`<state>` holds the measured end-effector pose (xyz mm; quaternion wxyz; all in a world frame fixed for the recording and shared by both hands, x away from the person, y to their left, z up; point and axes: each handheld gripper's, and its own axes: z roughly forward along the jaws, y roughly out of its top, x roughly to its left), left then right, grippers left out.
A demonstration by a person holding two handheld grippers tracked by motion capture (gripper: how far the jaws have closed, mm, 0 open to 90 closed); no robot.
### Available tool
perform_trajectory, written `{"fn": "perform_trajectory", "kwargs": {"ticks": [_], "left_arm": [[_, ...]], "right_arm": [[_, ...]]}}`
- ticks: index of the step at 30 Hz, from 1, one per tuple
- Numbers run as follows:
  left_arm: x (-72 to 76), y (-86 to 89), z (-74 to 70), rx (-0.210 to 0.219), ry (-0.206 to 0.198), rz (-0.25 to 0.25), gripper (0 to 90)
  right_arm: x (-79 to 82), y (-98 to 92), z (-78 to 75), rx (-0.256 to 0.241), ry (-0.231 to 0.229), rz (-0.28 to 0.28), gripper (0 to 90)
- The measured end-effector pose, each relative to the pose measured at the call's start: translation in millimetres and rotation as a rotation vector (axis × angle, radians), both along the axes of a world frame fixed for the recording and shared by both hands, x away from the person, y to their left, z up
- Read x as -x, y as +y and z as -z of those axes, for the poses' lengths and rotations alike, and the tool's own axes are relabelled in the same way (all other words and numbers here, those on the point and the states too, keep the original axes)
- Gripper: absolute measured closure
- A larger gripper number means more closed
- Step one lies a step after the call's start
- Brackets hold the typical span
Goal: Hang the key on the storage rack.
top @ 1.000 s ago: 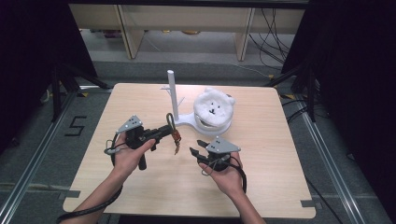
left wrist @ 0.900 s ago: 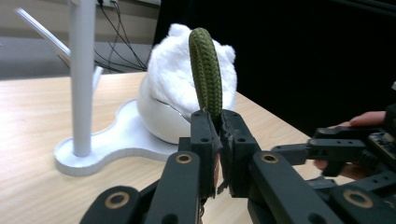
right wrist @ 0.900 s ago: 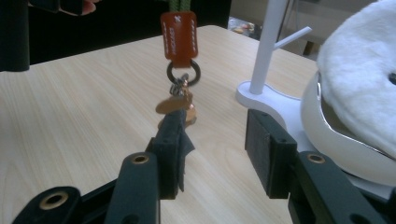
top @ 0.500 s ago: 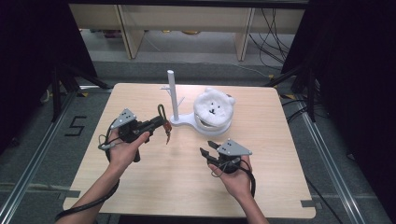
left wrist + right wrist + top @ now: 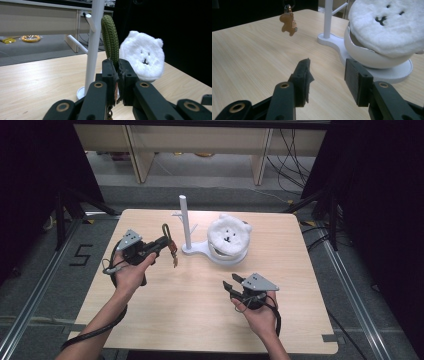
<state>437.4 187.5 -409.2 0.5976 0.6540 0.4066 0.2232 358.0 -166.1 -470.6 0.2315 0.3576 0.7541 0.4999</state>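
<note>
The wooden tabletop [image 5: 200, 320] carried a white stand [image 5: 186, 222] with a tall post and short pegs, and on the round end of its base sat a white bowl with a fluffy white bear-face hat [image 5: 229, 236] on top. This stand was in front of both tongs, between them, and it had not moved since the earlier pictures.

The left tongs [image 5: 162, 241] were raised above the tabletop and closed tightly on a green cord loop [image 5: 110, 40], which stood up out of the jaws. In the left gripper view the post was just behind the loop. A small brown charm [image 5: 288, 22] hung under these tongs on the cord, free in the air and near the post. Compared with one second ago, the left tongs had travelled away from the person and a little to the left, and now they pointed to the stand.

The right tongs [image 5: 232, 288] were wide apart and held nothing. They had moved back toward the person and to the right, away from the left tongs, with the bowl ahead of them.
</note>
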Motion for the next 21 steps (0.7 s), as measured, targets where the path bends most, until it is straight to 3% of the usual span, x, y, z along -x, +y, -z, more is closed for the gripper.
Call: {"fn": "perform_trajectory", "kwargs": {"ticks": [2, 4, 5, 6, 7, 8, 9, 13, 14, 15, 16, 17, 19, 20, 21], "left_arm": [[-2.3, -0.3, -0.8, -0.007, -0.003, -0.008, 84.0], [-3.9, -1.3, -1.1, -0.009, -0.003, -0.012, 84.0], [-4.7, -1.6, -1.3, -0.013, -0.004, -0.013, 84.1], [-5.3, -1.9, -1.4, -0.014, -0.004, -0.015, 84.0], [-6.3, -1.9, -1.5, -0.016, -0.006, -0.018, 84.0], [-6.9, -1.8, -1.6, -0.018, -0.006, -0.02, 84.0], [-7.8, -1.6, -1.7, -0.02, -0.008, -0.022, 84.0], [-10.7, -0.8, -2.8, -0.022, -0.01, -0.034, 84.0], [-11.3, -0.7, -3.1, -0.021, -0.011, -0.036, 84.0], [-12.2, -0.3, -3.8, -0.025, -0.014, -0.039, 84.0], [-12.8, -0.3, -4.4, -0.027, -0.015, -0.043, 84.0], [-13.6, -0.1, -5.2, -0.031, -0.016, -0.045, 84.0], [-15.3, -0.6, -6.5, -0.03, -0.019, -0.051, 84.0], [-15.8, -0.6, -6.9, -0.033, -0.019, -0.051, 84.0], [-17.0, -1.1, -7.5, -0.03, -0.021, -0.053, 84.0]], "right_arm": [[2.2, -2.6, 0.4, -0.007, 0.01, 0.012, 56.1], [-0.7, -5.2, 1.9, -0.019, -0.021, -0.003, 56.0], [-0.7, -8.5, 1.2, 0.003, -0.046, 0.019, 56.0], [1.4, -7.9, 1.4, -0.017, -0.028, 0.029, 55.9], [0.9, -10.8, 0.6, -0.002, -0.027, 0.023, 55.9], [0.3, -11.7, 1.4, -0.016, -0.03, 0.009, 55.8], [2.4, -13.3, 0.4, -0.007, -0.013, 0.028, 55.8], [4.1, -18.7, 1.6, -0.009, -0.014, 0.039, 55.4], [4.0, -19.4, 2.9, -0.013, -0.036, 0.053, 55.3], [5.3, -19.9, 2.9, -0.023, -0.01, 0.045, 55.3], [4.9, -21.2, 4.0, -0.02, -0.032, 0.049, 55.2], [5.8, -23.0, 3.7, -0.009, -0.015, 0.052, 55.2], [4.4, -24.2, 6.0, -0.018, -0.041, 0.047, 55.2], [8.3, -23.1, 5.8, -0.026, 0.002, 0.069, 55.1], [8.2, -23.4, 6.0, -0.022, 0.0, 0.069, 55.1]]}}
